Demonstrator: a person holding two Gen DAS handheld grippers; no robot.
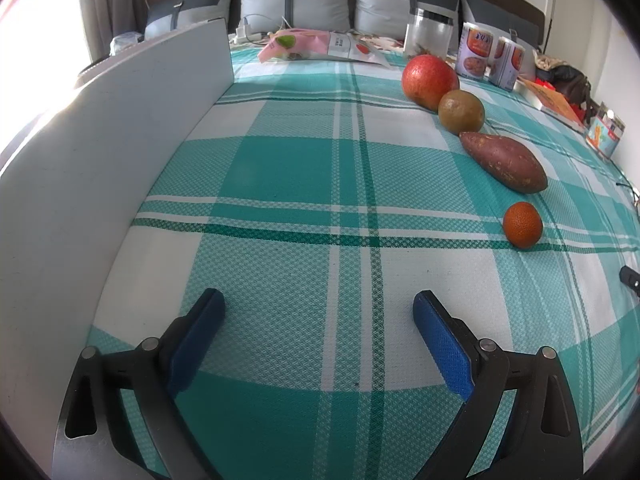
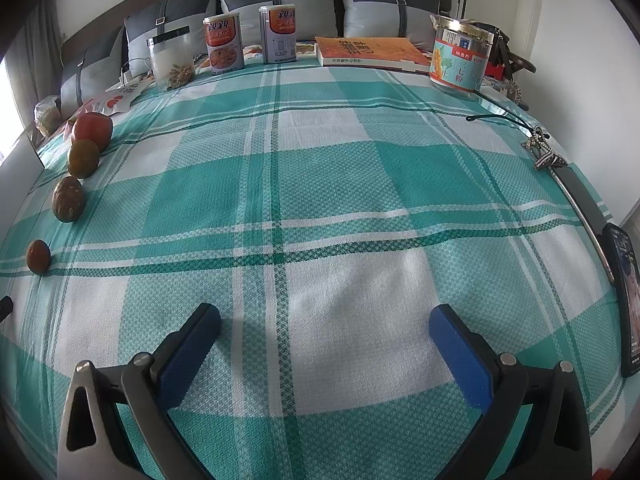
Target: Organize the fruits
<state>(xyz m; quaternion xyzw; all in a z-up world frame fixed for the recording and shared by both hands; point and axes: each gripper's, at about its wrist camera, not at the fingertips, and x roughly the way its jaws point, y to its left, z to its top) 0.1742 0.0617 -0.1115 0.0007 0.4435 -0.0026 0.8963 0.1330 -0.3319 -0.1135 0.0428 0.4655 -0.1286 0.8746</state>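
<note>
On the teal checked cloth (image 1: pixel 280 168) a row of produce runs along the right in the left wrist view: a red pomegranate (image 1: pixel 429 80), a brown-green round fruit (image 1: pixel 461 112), a purple sweet potato (image 1: pixel 504 162) and a small orange (image 1: pixel 522 225). The same row lies at the far left in the right wrist view: pomegranate (image 2: pixel 92 129), round fruit (image 2: pixel 83 158), sweet potato (image 2: pixel 68 199), small orange (image 2: pixel 38 257). My left gripper (image 1: pixel 318 308) is open over bare cloth, well short of the orange. My right gripper (image 2: pixel 325 320) is open too, empty, far right of the row.
A white board (image 1: pixel 100 152) stands along the left. At the back are pillows (image 1: pixel 294 2), a clear jar (image 2: pixel 172 58), two printed cans (image 2: pixel 224 42), snack packets (image 1: pixel 320 46), an orange book (image 2: pixel 372 53) and a labelled tub (image 2: pixel 460 56). A phone (image 2: pixel 626 300) and a strap (image 2: pixel 544 152) lie at right.
</note>
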